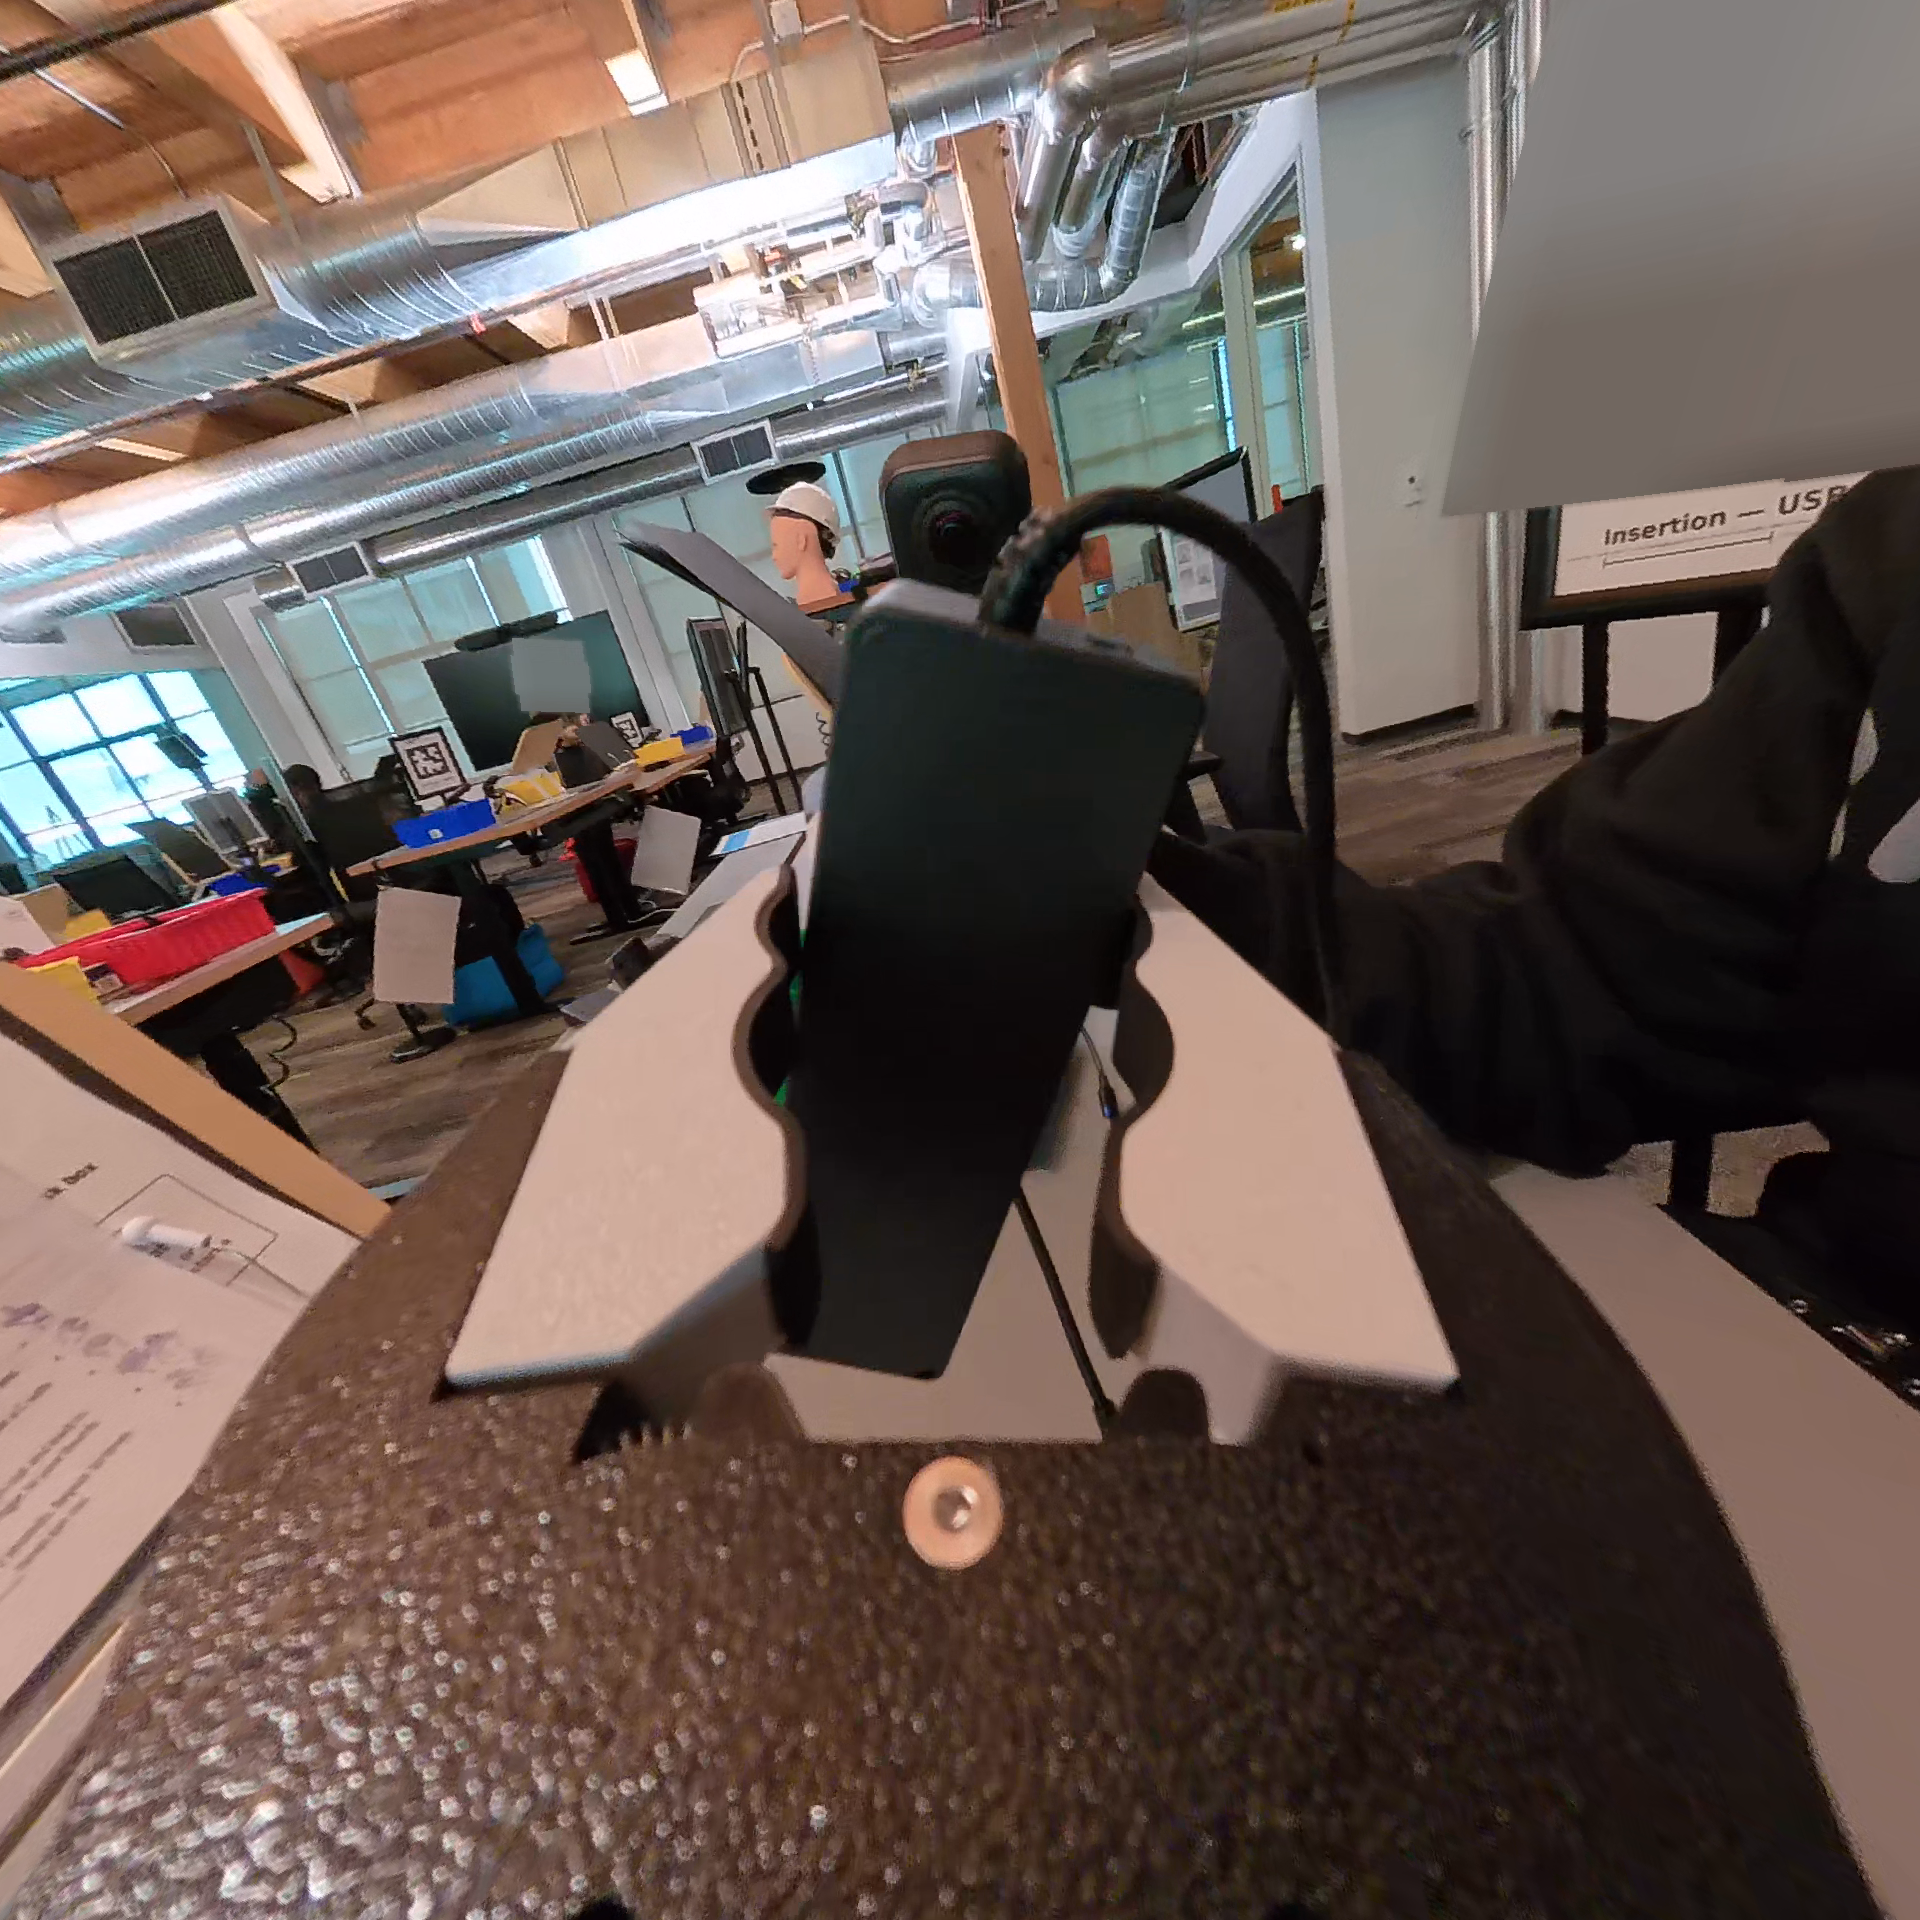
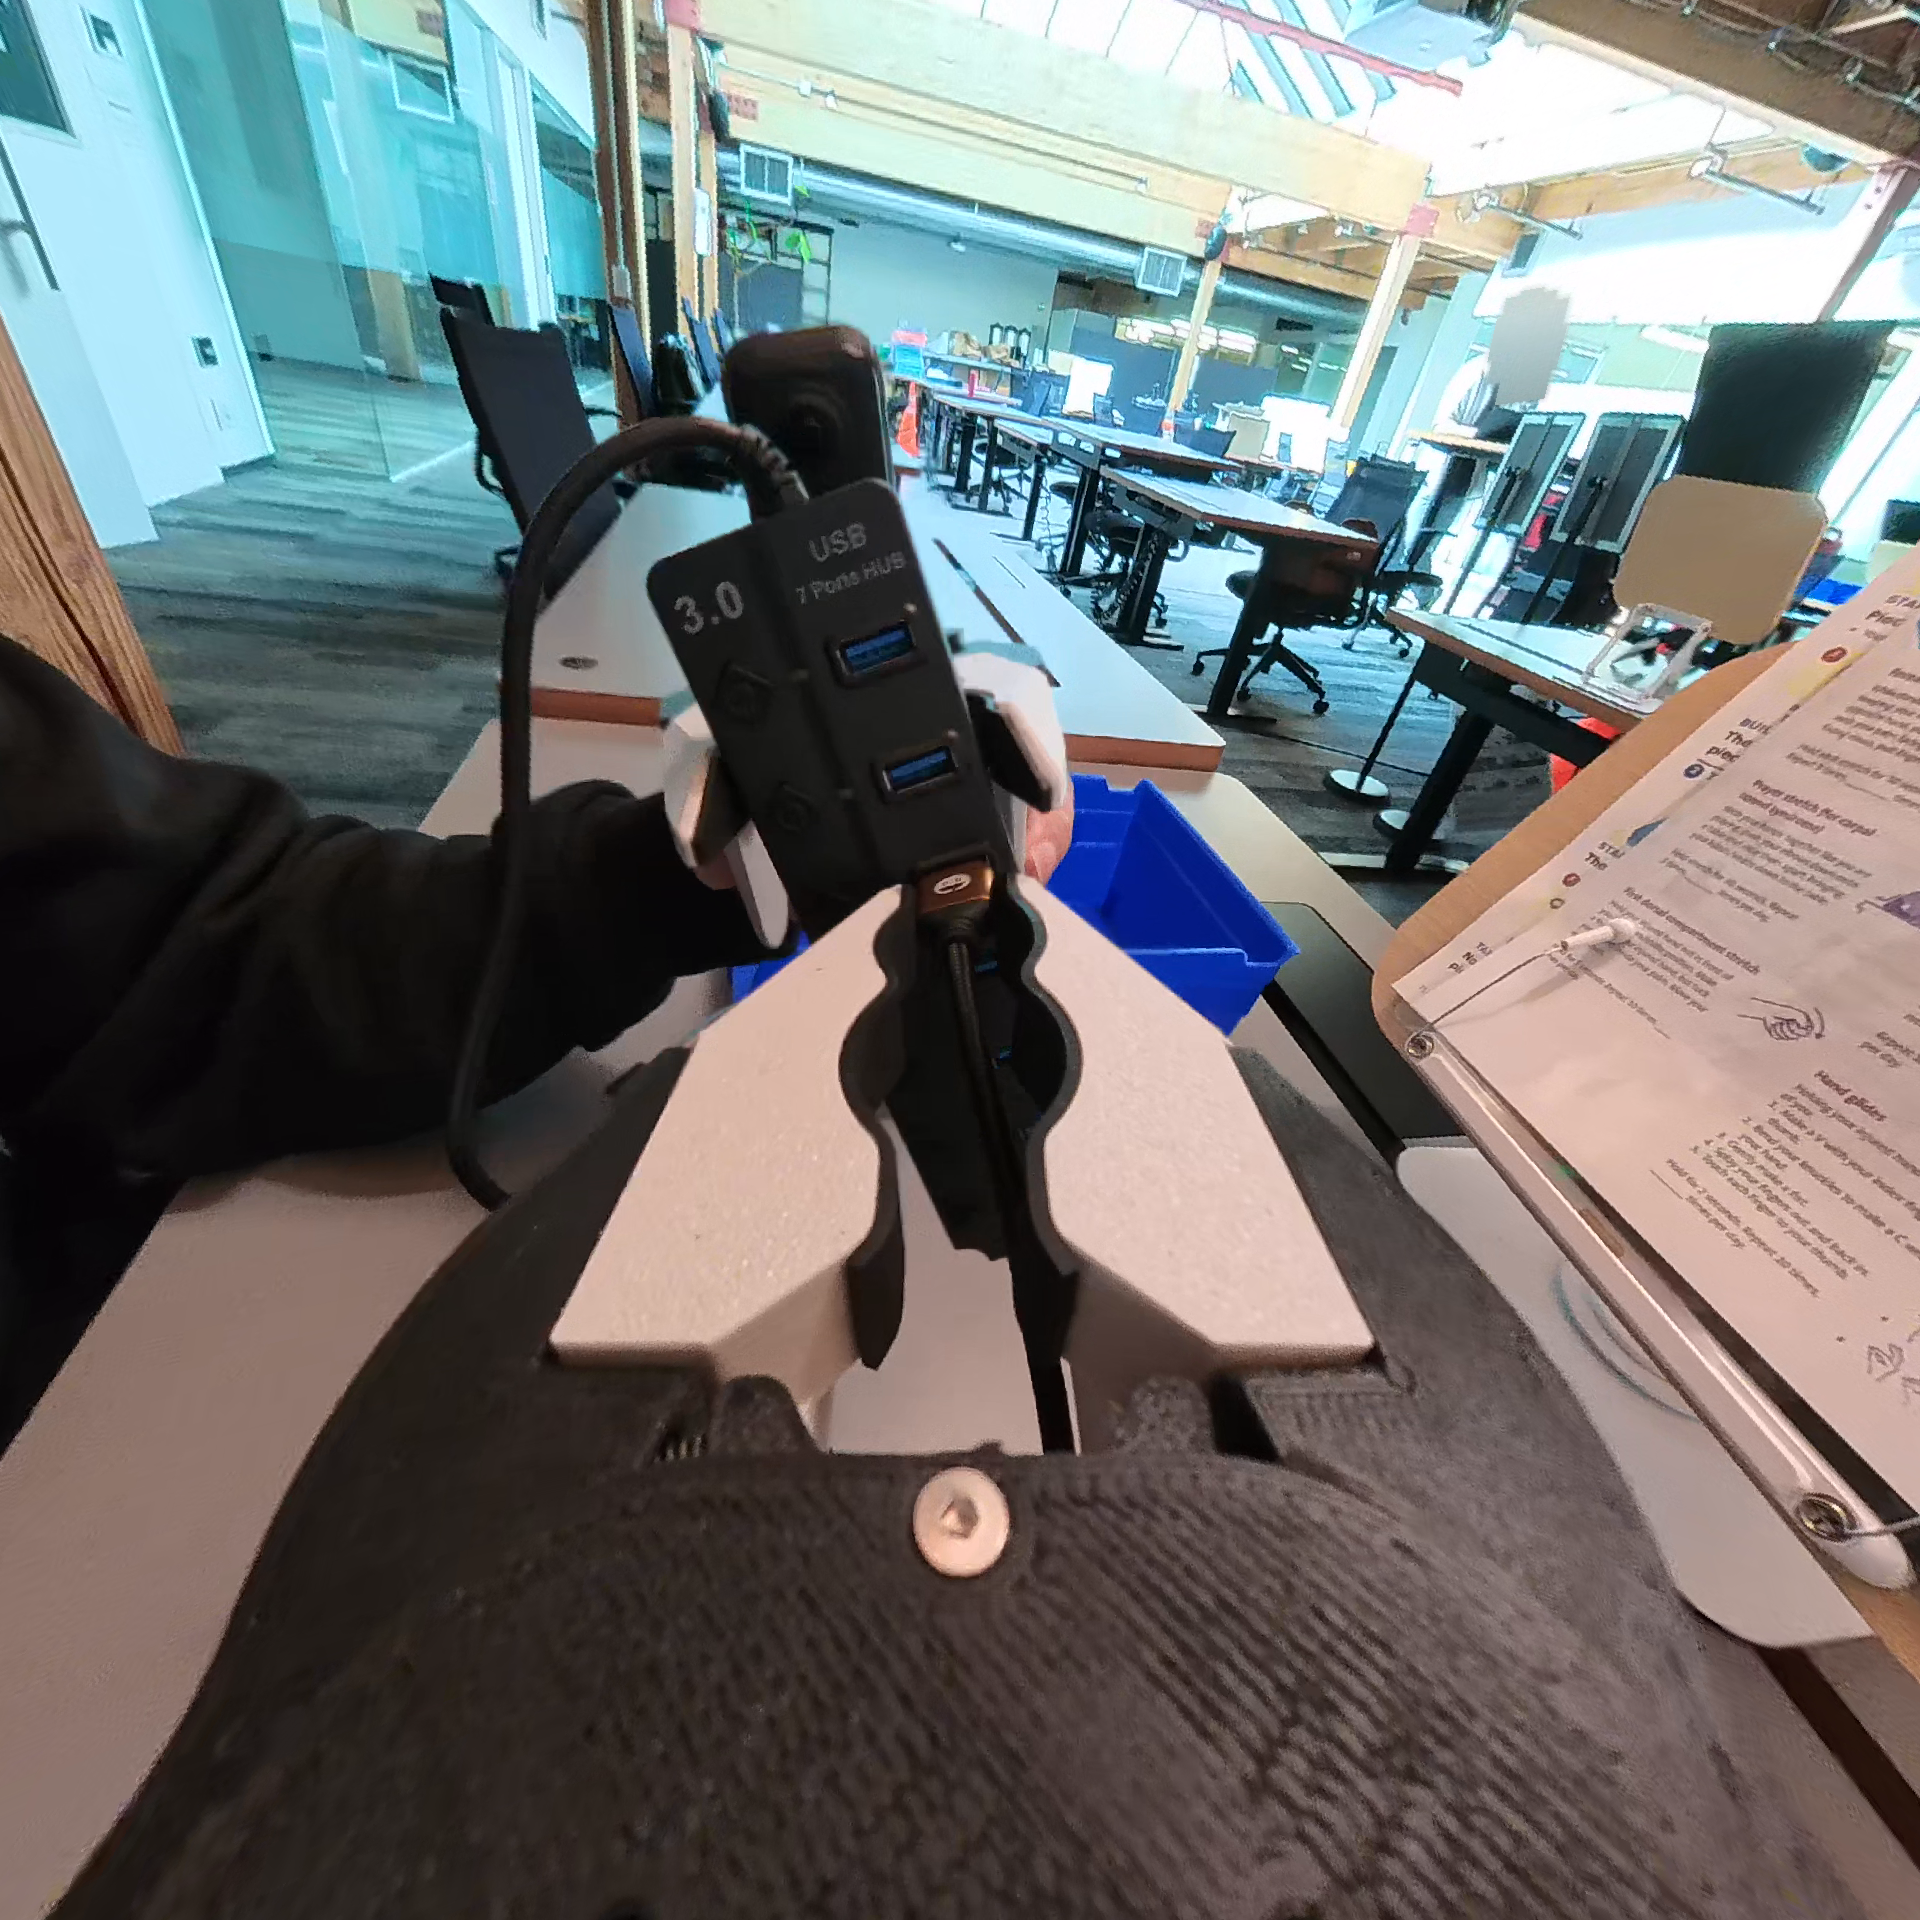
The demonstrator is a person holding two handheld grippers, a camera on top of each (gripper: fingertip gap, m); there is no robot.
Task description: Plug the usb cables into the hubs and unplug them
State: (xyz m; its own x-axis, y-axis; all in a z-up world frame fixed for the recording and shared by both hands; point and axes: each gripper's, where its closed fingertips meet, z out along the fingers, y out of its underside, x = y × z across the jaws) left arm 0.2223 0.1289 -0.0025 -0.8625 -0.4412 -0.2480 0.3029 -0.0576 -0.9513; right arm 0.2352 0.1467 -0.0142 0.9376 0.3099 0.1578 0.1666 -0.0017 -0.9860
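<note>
Behind everything, a wide open office with rows of desks and chairs under exposed ducts. Nearer, the pale worktop [image 2: 208,1351], with a blue bin [image 2: 1164,883] toward its far edge and a board of printed instruction sheets [image 2: 1683,1039] propped at its right edge. Raised well off the worktop, between the two tools, the black USB hub [image 2: 831,707]: long and flat, held roughly upright, port face turned to the right wrist camera and plain back turned to the left one. Clamped across its width by the left gripper [image 1: 961,997], fingers pressed to both long edges; seen from the other side as white fingers [image 2: 696,800] hugging the body. Out of the hub's top end, its own thick black lead [image 2: 499,935], looping down over the dark sleeve toward the worktop. Two blue ports open and empty in the upper half; lower ports hidden behind the near tool. Right gripper [image 2: 961,925] nearly closed, pinching a small gold-collared USB plug [image 2: 951,888] whose thin black cable [image 2: 997,1195] trails back between the fingers. Plug tip right at the hub's face just below the second blue port; whether seated, half in or only touching cannot be told. By the look of it, mid-cycle at one port, either going in or coming out, with the visible upper ports likely still to be done.
</note>
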